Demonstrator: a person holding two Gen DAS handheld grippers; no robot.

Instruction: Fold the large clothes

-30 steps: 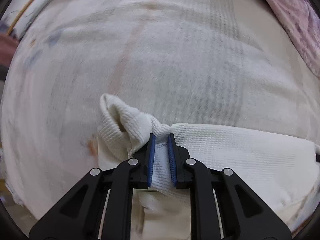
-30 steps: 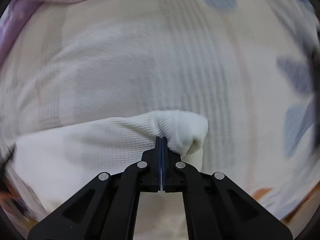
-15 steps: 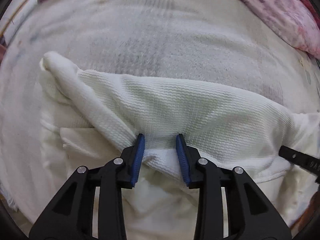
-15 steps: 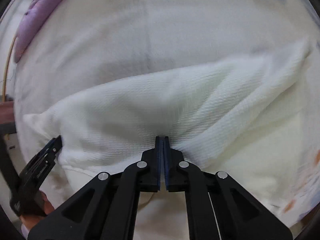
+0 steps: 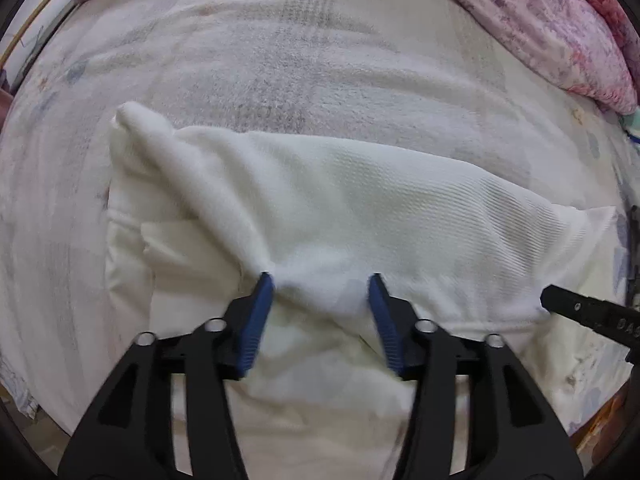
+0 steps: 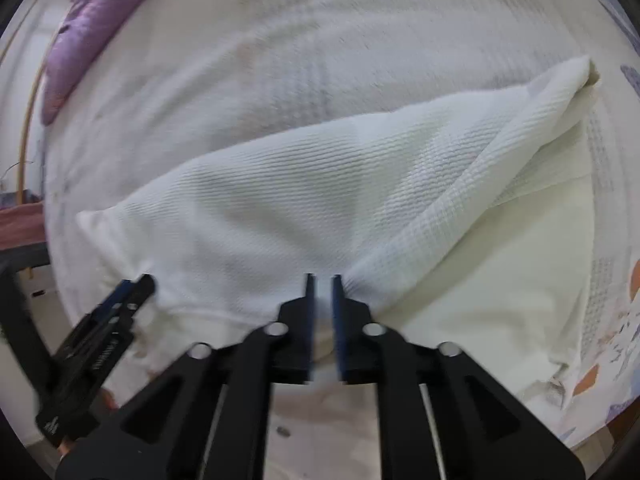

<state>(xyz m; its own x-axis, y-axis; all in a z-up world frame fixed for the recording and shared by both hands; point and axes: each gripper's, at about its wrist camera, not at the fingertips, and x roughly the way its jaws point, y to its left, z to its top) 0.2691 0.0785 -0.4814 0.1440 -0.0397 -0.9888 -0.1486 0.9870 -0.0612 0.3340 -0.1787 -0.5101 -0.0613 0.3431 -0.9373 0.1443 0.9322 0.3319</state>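
A white waffle-knit garment (image 5: 360, 208) lies folded over itself on the bed, its top layer draped across a flatter cream layer. My left gripper (image 5: 320, 292) is open wide, its blue pads either side of the folded edge without gripping it. The garment also fills the right wrist view (image 6: 320, 200). My right gripper (image 6: 320, 292) has its jaws a narrow gap apart at the garment's near edge, with white cloth showing in the gap. The right gripper's tip shows in the left wrist view (image 5: 580, 312); the left gripper shows in the right wrist view (image 6: 104, 320).
The bed (image 5: 300, 60) has a pale patterned sheet. A pink floral quilt (image 5: 560, 28) is bunched at the far right in the left wrist view. A purple quilt (image 6: 84, 28) lies at the far left in the right wrist view. The bed's edge and floor show low in the right wrist view.
Both grippers laid the garment's lifted edge down over the lower layer. My left gripper opened wide and released the cloth. My right gripper's jaws parted slightly.
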